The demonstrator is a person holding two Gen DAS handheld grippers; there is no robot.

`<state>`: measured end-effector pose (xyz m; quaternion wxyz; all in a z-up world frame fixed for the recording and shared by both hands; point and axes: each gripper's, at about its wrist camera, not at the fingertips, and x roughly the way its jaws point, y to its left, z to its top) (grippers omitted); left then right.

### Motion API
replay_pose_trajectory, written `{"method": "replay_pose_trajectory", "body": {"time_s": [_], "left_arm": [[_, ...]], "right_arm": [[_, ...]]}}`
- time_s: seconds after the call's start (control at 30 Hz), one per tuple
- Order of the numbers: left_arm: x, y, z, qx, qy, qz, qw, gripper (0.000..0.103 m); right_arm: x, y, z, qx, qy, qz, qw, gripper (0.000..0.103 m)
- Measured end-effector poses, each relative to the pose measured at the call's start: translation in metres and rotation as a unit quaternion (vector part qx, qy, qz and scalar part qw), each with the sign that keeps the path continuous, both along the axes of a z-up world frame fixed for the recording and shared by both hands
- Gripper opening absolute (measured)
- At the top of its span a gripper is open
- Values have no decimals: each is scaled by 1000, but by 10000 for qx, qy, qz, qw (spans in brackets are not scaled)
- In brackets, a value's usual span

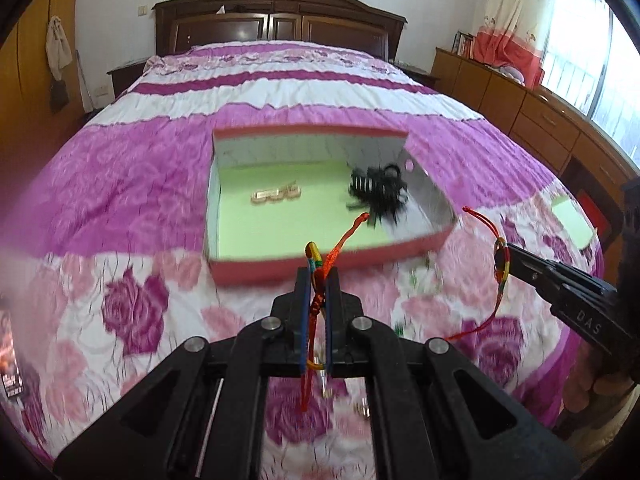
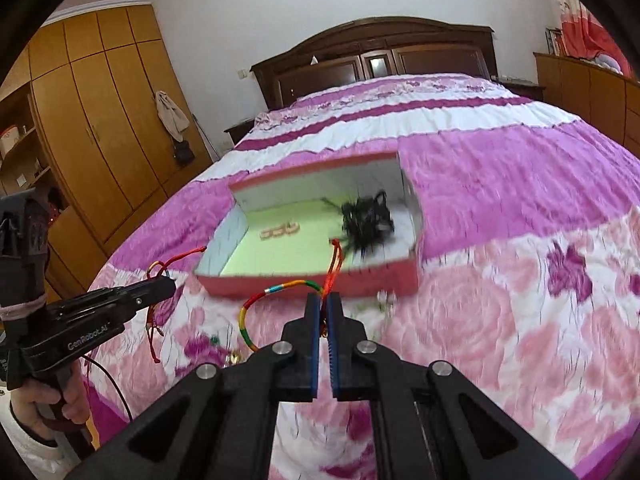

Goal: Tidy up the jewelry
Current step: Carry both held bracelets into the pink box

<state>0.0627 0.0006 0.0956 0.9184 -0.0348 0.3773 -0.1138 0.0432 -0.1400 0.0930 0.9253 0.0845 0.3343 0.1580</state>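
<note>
My left gripper (image 1: 318, 276) is shut on a multicoloured cord bracelet (image 1: 316, 258) with red tail strings, held just in front of the red box (image 1: 320, 266). My right gripper (image 2: 324, 300) is shut on a second multicoloured cord bracelet (image 2: 256, 300), also held in the air before the box (image 2: 312, 278). Each gripper shows in the other's view: the right one (image 1: 510, 250) at the right edge, the left one (image 2: 168, 280) at the left. Inside the box, on its green floor, lie a black hair clip (image 1: 378, 188) and a small gold piece (image 1: 276, 194).
The box sits on a bed with a pink and purple floral quilt (image 1: 132, 184). A green-lined box lid (image 1: 572, 220) lies at the right. Small trinkets (image 2: 234, 356) lie on the quilt near me. Wooden wardrobes (image 2: 100, 120) and drawers (image 1: 540, 120) flank the bed.
</note>
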Motion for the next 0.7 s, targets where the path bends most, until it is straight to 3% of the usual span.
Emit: {"method": "replay_pose_trajectory", "body": {"time_s": [0.4, 0.53, 0.7], "left_arm": [[80, 2, -11, -55, -58, 101, 9999, 0], [106, 5, -30, -114, 221, 124, 9996, 0], [139, 9, -59, -175, 867, 176, 9959, 0]], "right_arm": [[88, 1, -2, -177, -94, -180, 9996, 5], [121, 2, -19, -315, 150, -198, 9992, 5], [155, 4, -45, -538, 657, -186, 9962, 5]]}}
